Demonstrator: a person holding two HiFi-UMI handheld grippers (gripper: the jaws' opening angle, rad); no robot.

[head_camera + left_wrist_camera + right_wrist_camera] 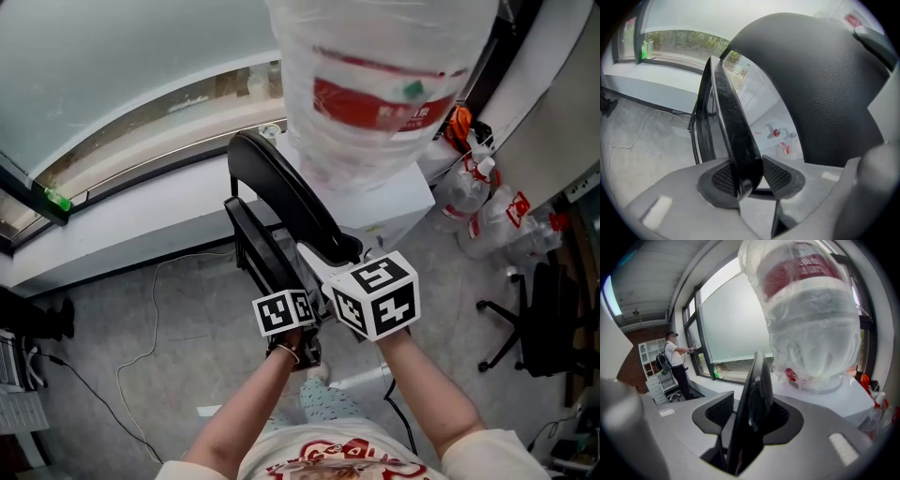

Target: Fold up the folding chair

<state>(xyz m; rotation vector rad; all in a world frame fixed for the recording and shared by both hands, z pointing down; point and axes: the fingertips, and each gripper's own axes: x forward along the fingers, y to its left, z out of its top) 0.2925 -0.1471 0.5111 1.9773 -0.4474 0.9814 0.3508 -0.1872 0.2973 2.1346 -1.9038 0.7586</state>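
Observation:
The black folding chair point(281, 202) stands on the grey floor by the window wall, its seat point(258, 253) tilted up close to the curved backrest point(291, 192). In the left gripper view a glossy black seat edge point(736, 136) runs between the mesh pads point(723, 177), and my left gripper point(746, 178) is shut on it. The padded backrest point(825, 93) fills that view's right side. My right gripper point(751, 416) is shut on the backrest's thin edge point(757, 380). Seen from the head, both marker cubes sit side by side at the chair's near end, left gripper point(289, 292), right gripper point(328, 262).
A big plastic-wrapped bundle point(380, 84) with a red label stands on a white cabinet point(408, 202) right behind the chair. Spray bottles and bags point(483, 192) and an office chair base point(520, 328) are at the right. A cable point(155, 319) lies on the floor. A person point(677, 362) stands at the window.

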